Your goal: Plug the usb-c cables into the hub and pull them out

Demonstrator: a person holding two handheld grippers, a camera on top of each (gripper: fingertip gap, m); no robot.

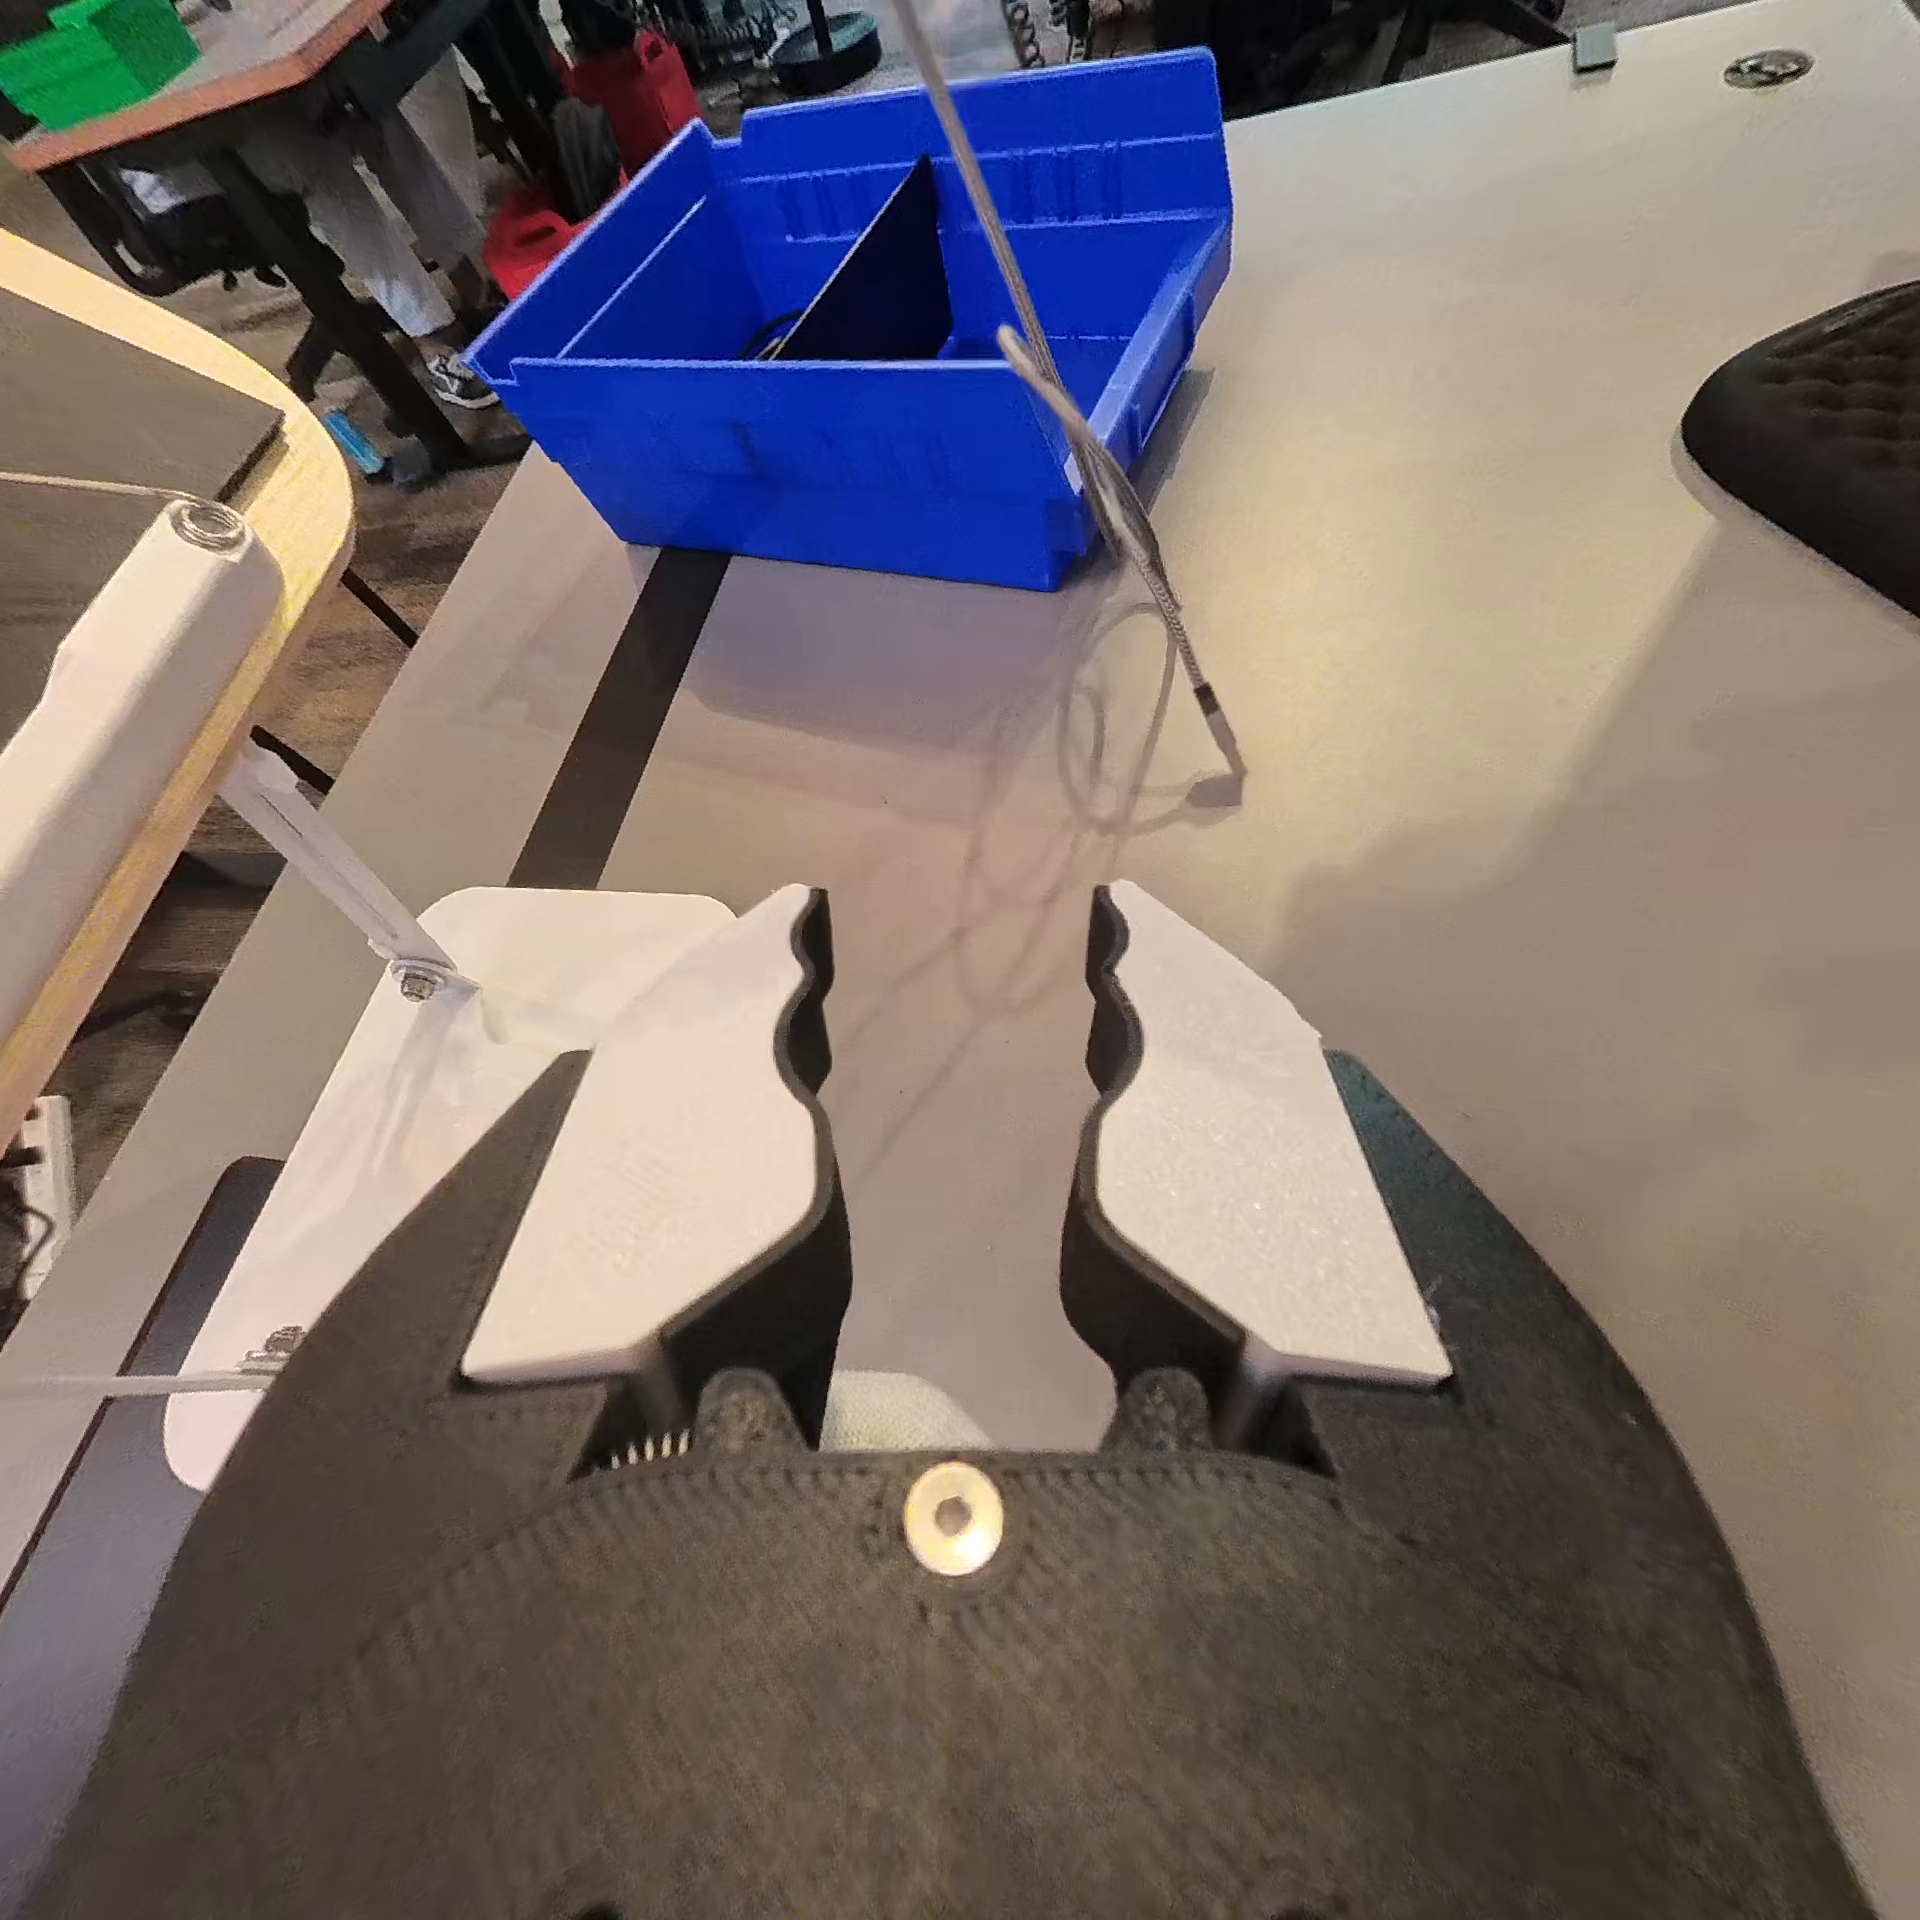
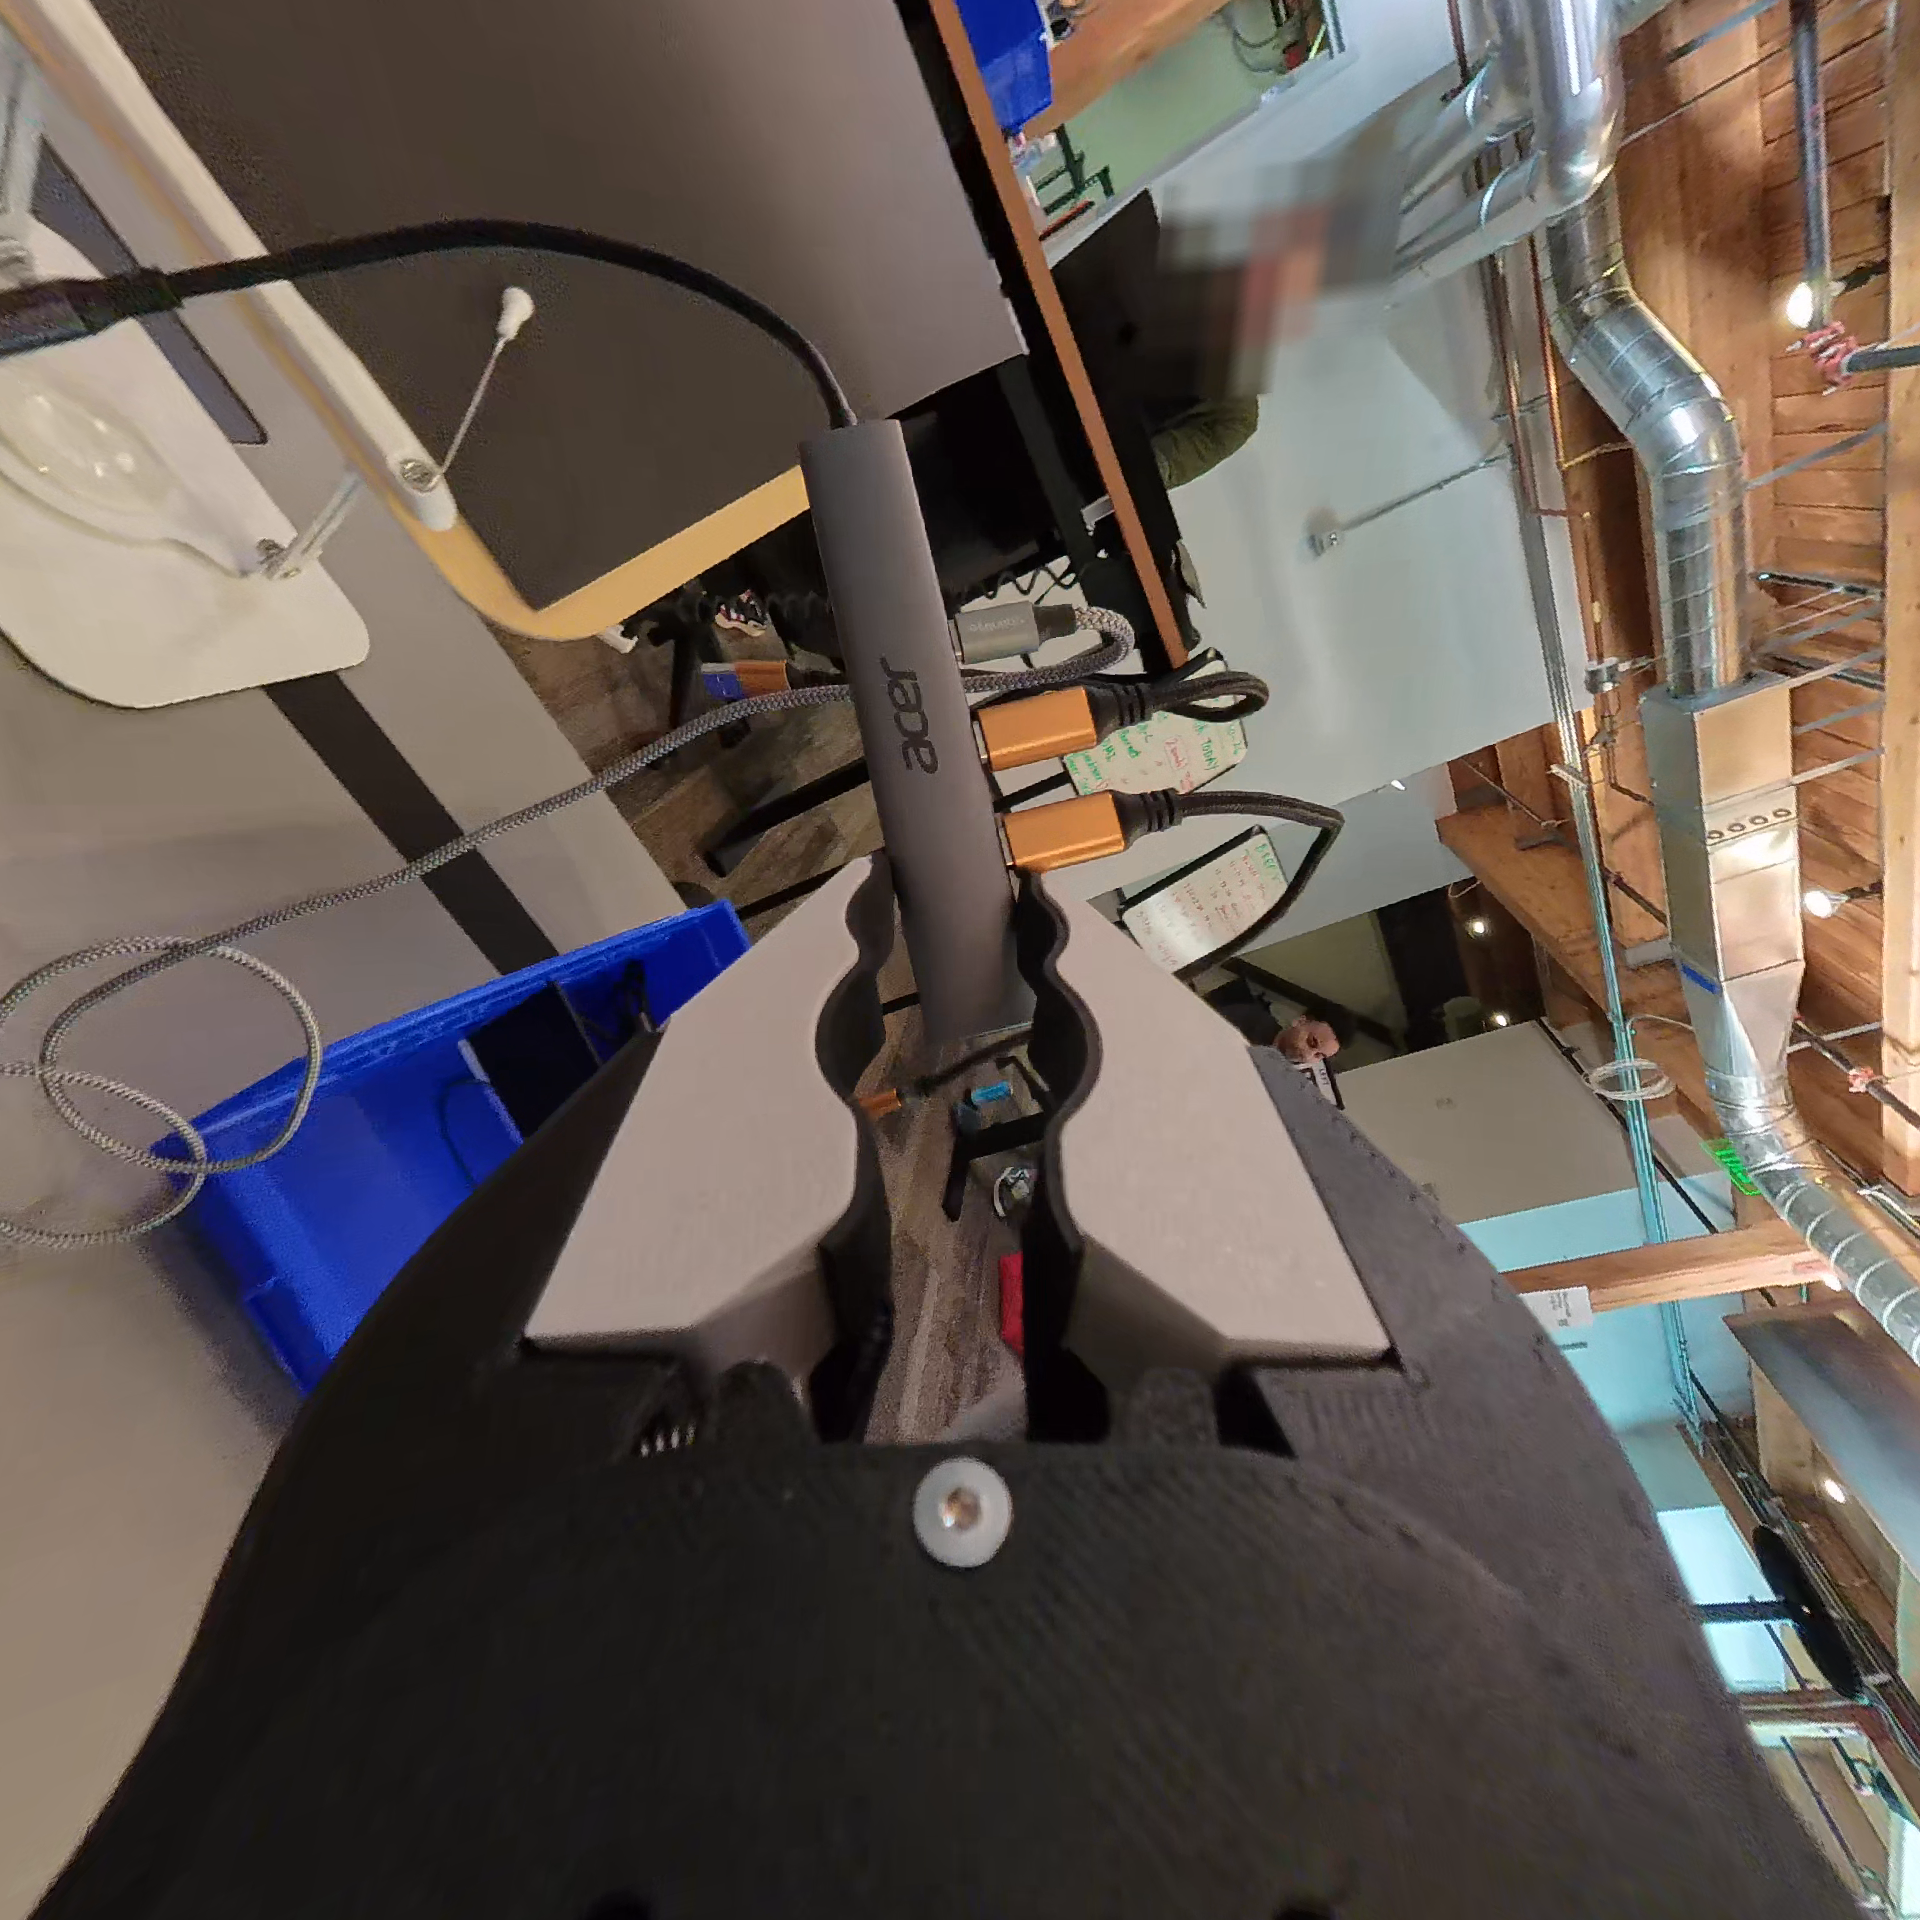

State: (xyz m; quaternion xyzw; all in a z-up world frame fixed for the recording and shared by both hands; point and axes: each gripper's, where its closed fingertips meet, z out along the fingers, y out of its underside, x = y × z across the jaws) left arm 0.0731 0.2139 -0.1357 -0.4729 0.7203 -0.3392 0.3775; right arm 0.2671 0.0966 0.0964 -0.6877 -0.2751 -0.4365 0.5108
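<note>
My right gripper (image 2: 951,904) is shut on the lower end of a grey hub (image 2: 909,665) and holds it in the air, rolled sideways. A silver plug (image 2: 992,629) with a grey braided cable (image 2: 520,821) and two orange plugs (image 2: 1039,727) (image 2: 1060,831) with black cables sit in the hub's side. The hub's own black lead (image 2: 468,234) arcs off to the left. In the left wrist view the braided cable (image 1: 1049,395) hangs down from above, and its free end plug (image 1: 1218,722) touches the table. My left gripper (image 1: 961,925) is open and empty, low over the table just short of that plug.
A blue bin (image 1: 831,468) with a dark divider stands at the table's far left edge and also shows in the right wrist view (image 2: 343,1226). A white base plate (image 1: 457,1039) with thin rods lies left of my left gripper. A black mesh pad (image 1: 1829,436) lies at the right. The gap from one gripper's tips to the other's is roughly 35 cm. My left gripper's tips are some 25 cm from the white base plate (image 1: 457,1039).
</note>
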